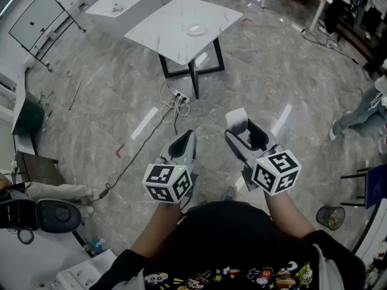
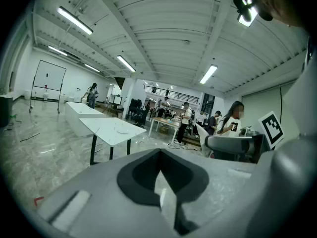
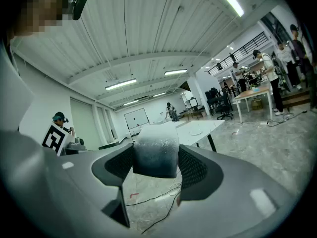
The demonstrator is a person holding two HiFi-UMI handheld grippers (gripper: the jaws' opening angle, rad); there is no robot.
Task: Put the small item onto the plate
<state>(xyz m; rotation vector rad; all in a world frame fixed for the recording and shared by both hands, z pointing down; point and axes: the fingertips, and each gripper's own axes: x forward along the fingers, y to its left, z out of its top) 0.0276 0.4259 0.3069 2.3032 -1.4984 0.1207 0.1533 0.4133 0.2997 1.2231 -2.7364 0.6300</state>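
A white plate [image 1: 197,29] lies on a white marble-look table [image 1: 175,38] far ahead of me across the floor. My right gripper [image 1: 243,129] is held at waist height, shut on a small white block [image 1: 236,118]. In the right gripper view the block [image 3: 156,150] sits wedged between the dark pads [image 3: 194,168], with the plate [image 3: 196,131] on the table beyond it. My left gripper [image 1: 188,136] hangs beside the right one, jaws together and empty. The left gripper view shows the closed jaws and the table [image 2: 111,131] with the plate [image 2: 122,131] in the distance.
A power strip and cables [image 1: 176,99] trail over the grey floor in front of the table. A second white table [image 1: 121,3] and a whiteboard [image 1: 36,18] stand at back left. A person's legs [image 1: 361,115] and a waste basket [image 1: 330,217] are at right.
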